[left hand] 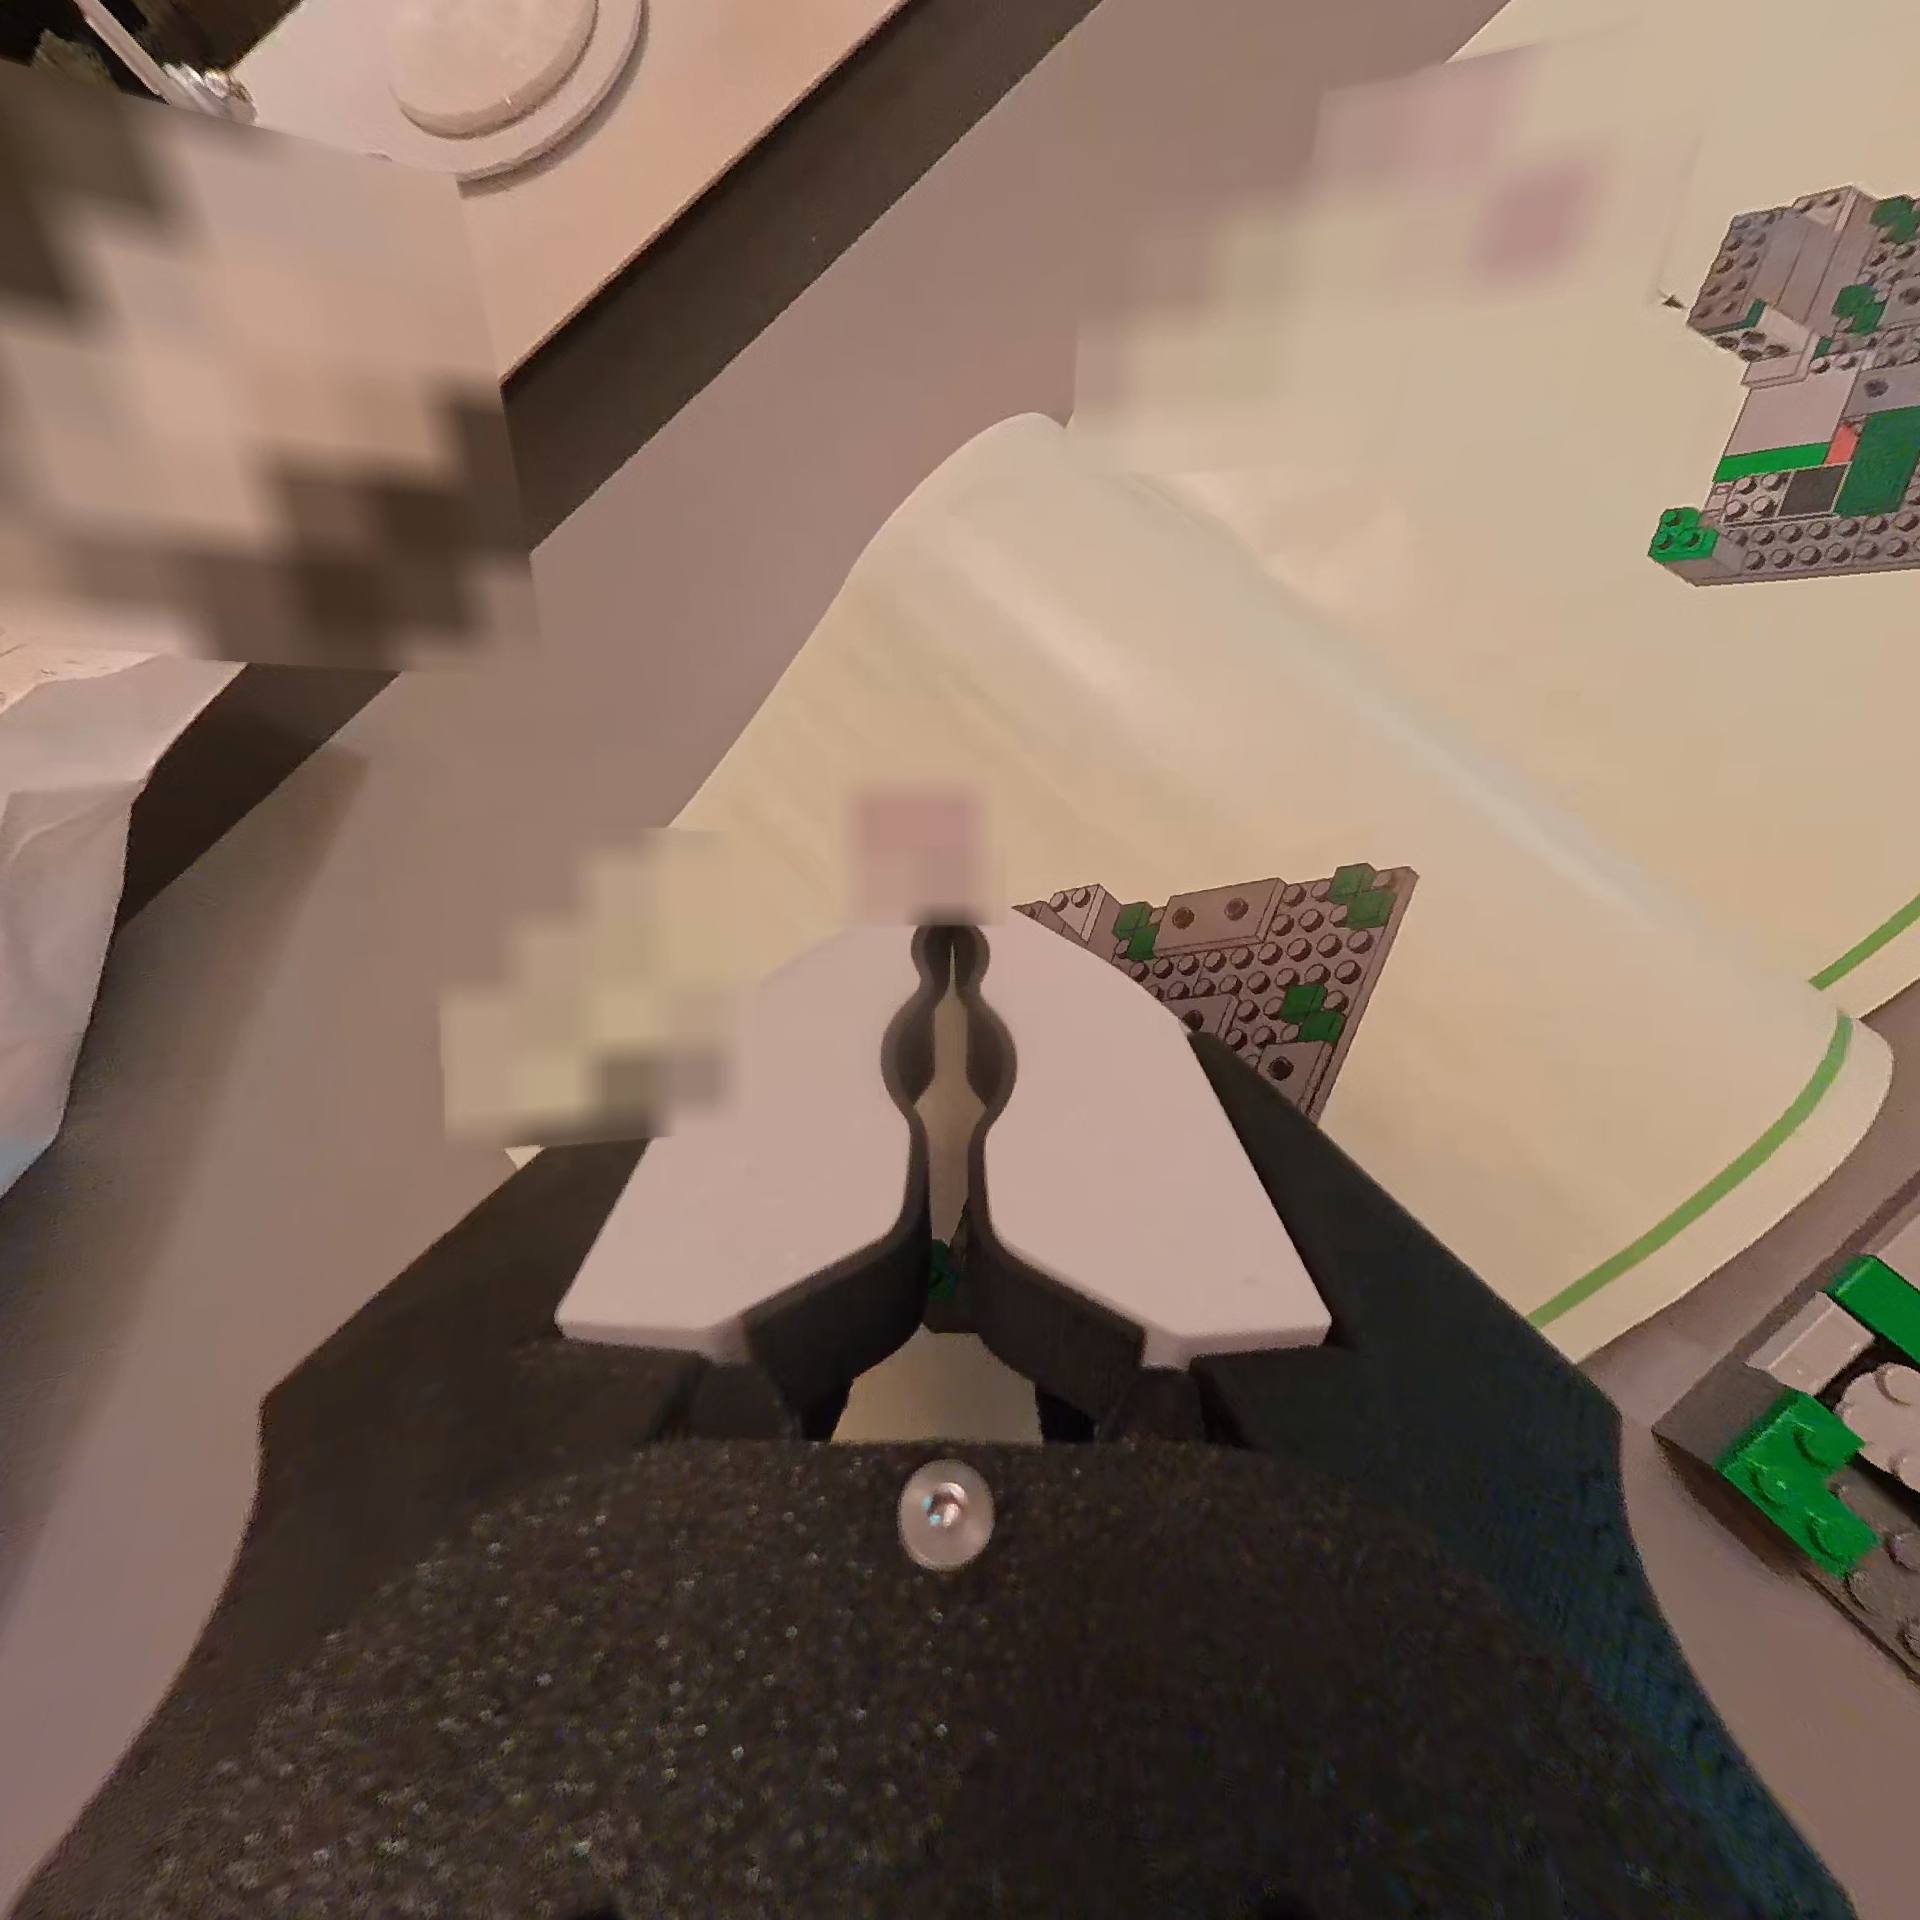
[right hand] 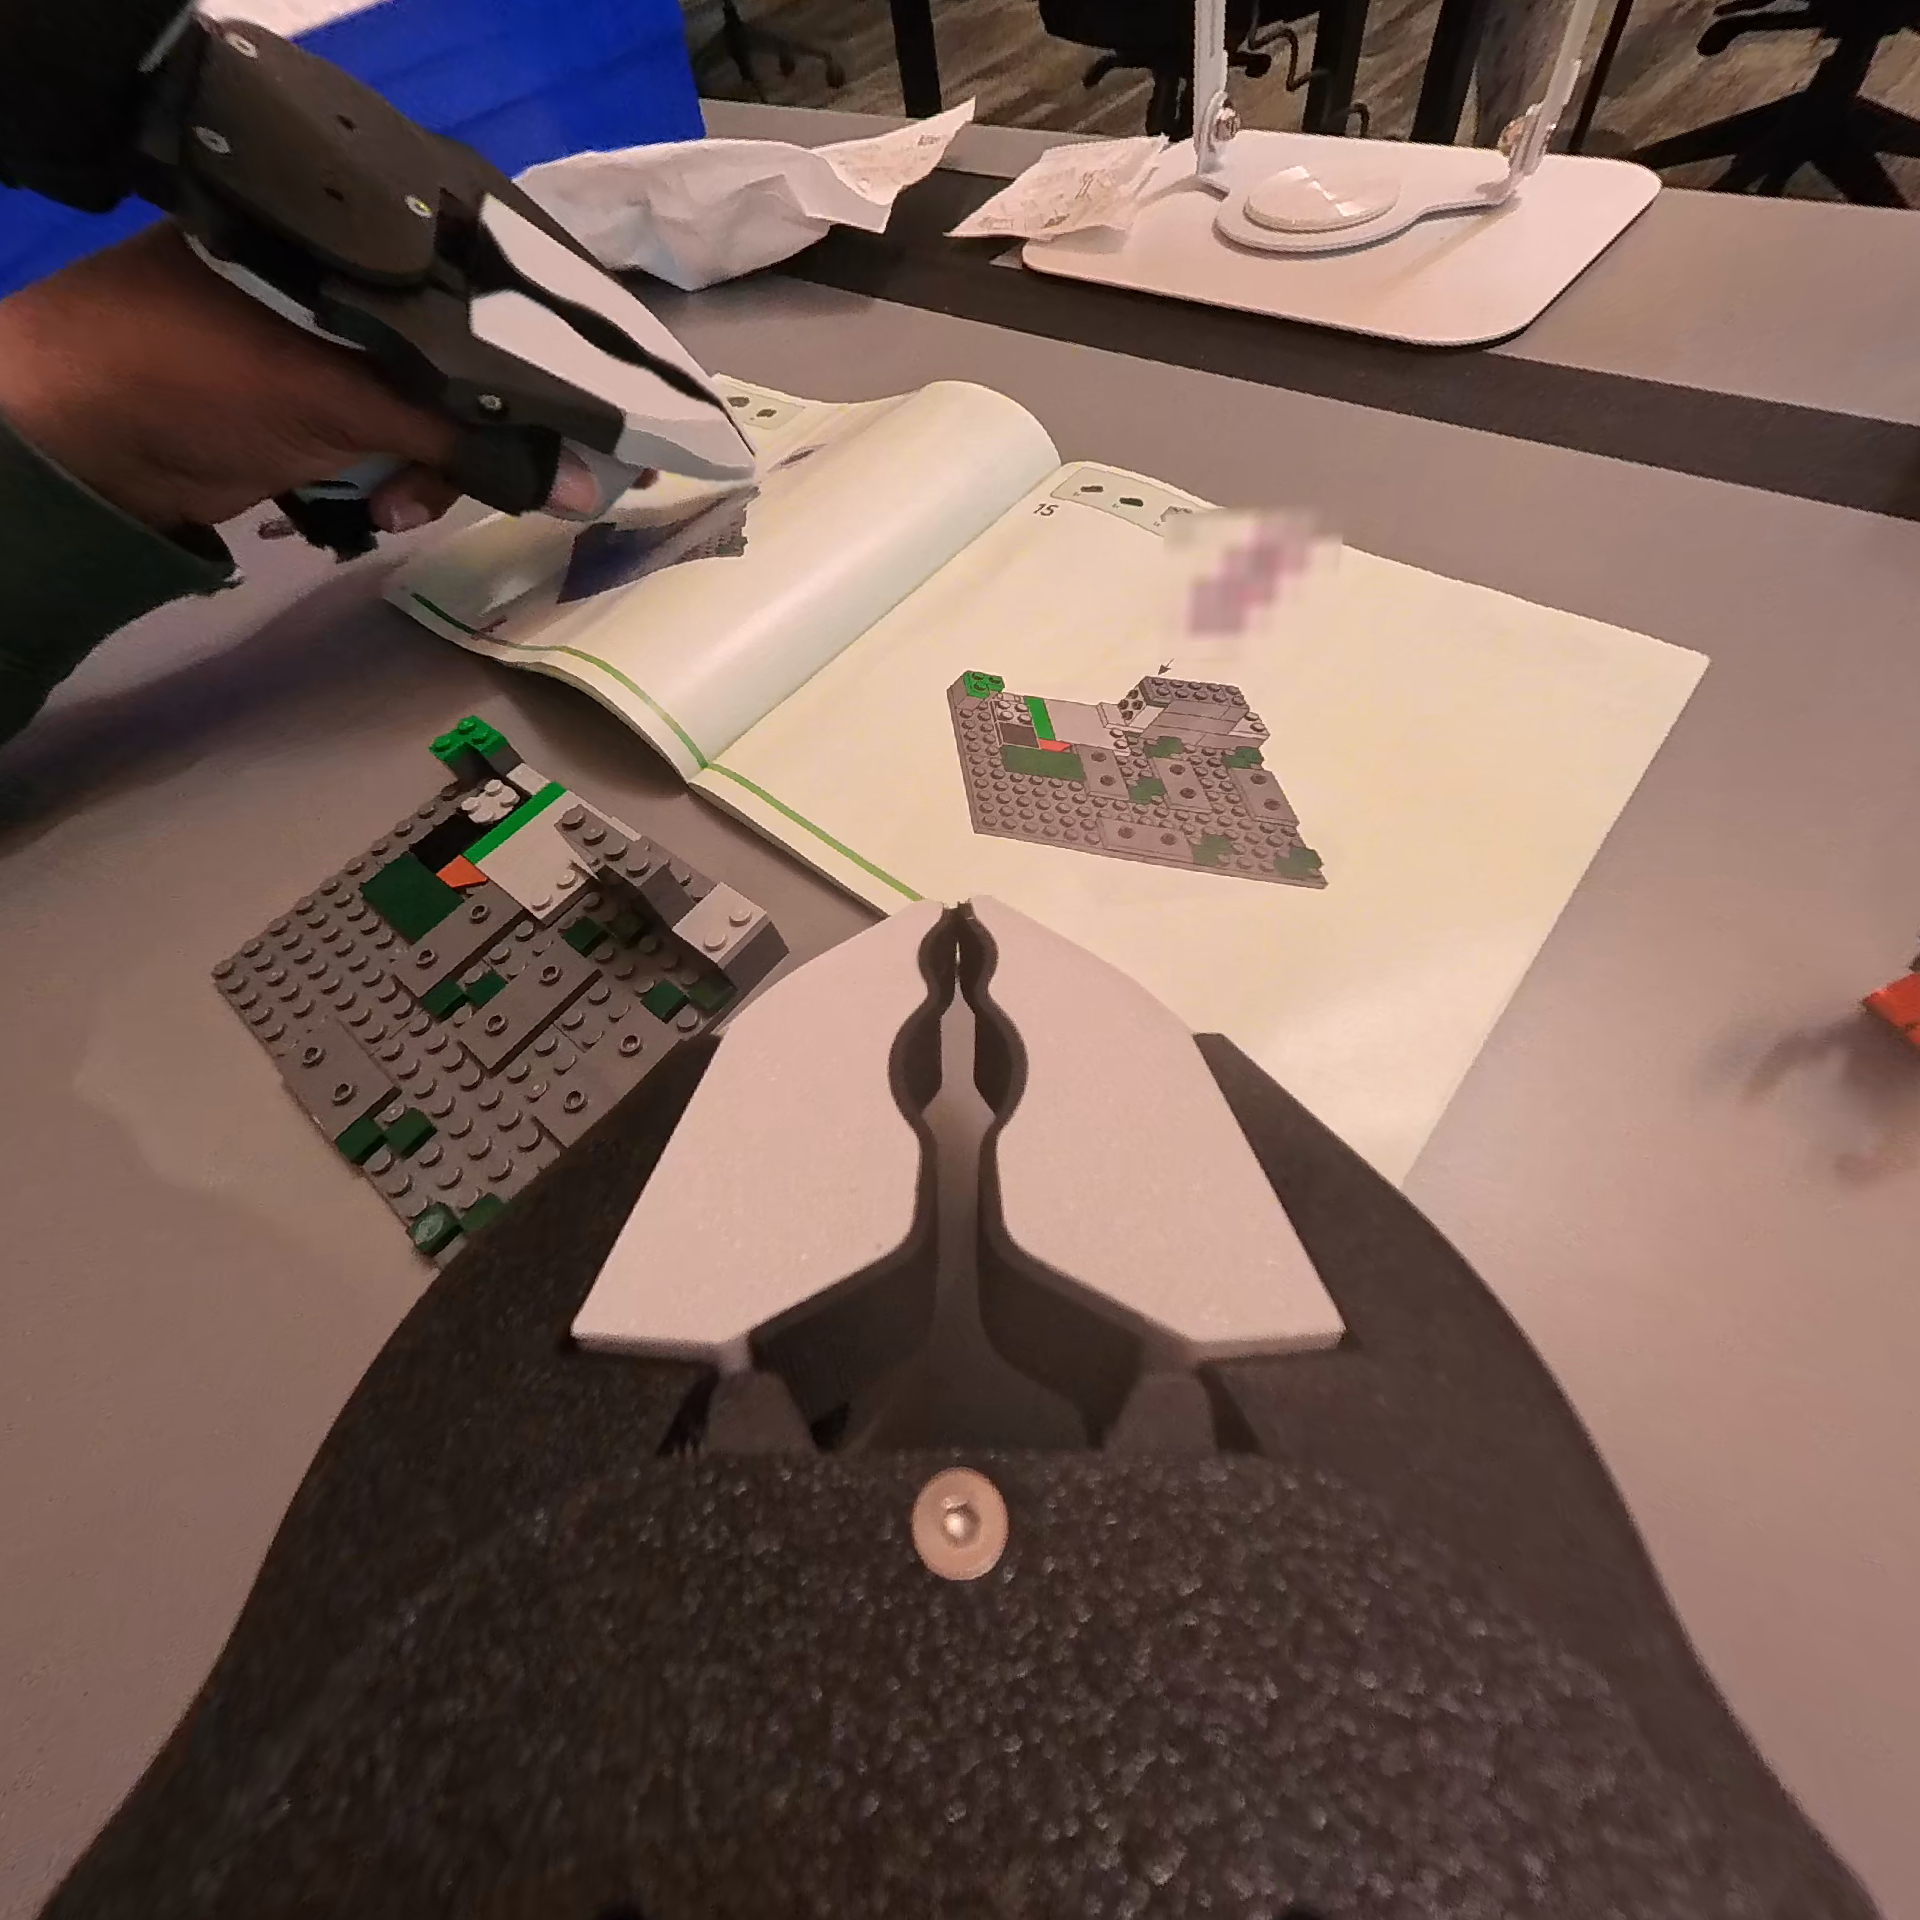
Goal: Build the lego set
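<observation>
Open instruction booklet (right hand: 1195, 727) lying flat on the grey table (right hand: 1662, 1299), serving as landmark. The left gripper (right hand: 727, 457) hovers over the booklet's left-hand page, fingers together with nothing visibly between them; in the left wrist view only a thin slit shows between the tips (left hand: 951, 951). It probably presses down or turns the curling page (right hand: 831, 540). The right gripper (right hand: 958, 909), fingers likewise together and empty, waits at the booklet's near edge. The half-built lego model (right hand: 488, 966), a grey studded plate with green pieces, lies just left of the booklet, near enough to compare with the printed step. Beyond the booklet: crumpled paper (right hand: 727, 197), a white stand base (right hand: 1351, 229), office chairs. Right of it, an orange piece (right hand: 1896, 1013).
</observation>
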The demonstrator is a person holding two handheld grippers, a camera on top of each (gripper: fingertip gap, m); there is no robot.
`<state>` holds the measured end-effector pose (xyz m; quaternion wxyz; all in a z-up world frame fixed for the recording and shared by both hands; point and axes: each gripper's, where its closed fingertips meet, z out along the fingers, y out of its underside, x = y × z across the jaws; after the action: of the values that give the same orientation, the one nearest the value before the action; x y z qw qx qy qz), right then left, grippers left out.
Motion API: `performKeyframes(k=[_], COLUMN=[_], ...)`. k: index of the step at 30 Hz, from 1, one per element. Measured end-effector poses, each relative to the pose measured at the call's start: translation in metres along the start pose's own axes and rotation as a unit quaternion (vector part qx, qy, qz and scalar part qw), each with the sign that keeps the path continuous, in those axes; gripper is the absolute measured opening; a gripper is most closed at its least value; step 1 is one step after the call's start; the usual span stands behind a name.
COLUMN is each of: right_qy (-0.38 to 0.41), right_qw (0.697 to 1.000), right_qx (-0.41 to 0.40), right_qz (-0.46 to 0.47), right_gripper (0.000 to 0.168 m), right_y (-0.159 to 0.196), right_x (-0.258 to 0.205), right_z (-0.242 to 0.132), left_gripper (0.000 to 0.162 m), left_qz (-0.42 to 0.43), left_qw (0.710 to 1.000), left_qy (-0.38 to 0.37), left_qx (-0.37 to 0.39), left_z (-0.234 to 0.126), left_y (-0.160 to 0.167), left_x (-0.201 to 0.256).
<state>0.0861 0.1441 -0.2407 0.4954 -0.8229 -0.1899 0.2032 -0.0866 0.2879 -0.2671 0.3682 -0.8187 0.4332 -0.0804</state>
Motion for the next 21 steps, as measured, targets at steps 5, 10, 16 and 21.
performKeyframes(k=[5,10,16,21], right_qy=[0.003,0.007,0.016,0.003], right_qw=[1.000,1.000,1.000,0.999], right_qx=[0.001,0.002,0.005,0.013], right_qz=[0.001,-0.006,-0.024,-0.044], right_gripper=[0.000,0.000,0.000,0.000], right_y=[0.000,-0.001,-0.002,-0.017], right_x=[0.001,0.001,-0.001,-0.020], right_z=[0.000,0.000,0.000,0.007], left_gripper=[0.000,0.000,0.000,0.000], left_qz=[-0.002,0.001,-0.006,-0.030], left_qw=[1.000,0.999,0.999,0.999], left_qy=[-0.001,-0.008,-0.012,-0.021], left_qx=[0.019,0.034,0.037,0.032], left_z=[-0.017,-0.041,-0.069,-0.090], left_y=[-0.009,-0.013,0.000,0.026], left_x=[0.002,0.007,0.015,0.018])
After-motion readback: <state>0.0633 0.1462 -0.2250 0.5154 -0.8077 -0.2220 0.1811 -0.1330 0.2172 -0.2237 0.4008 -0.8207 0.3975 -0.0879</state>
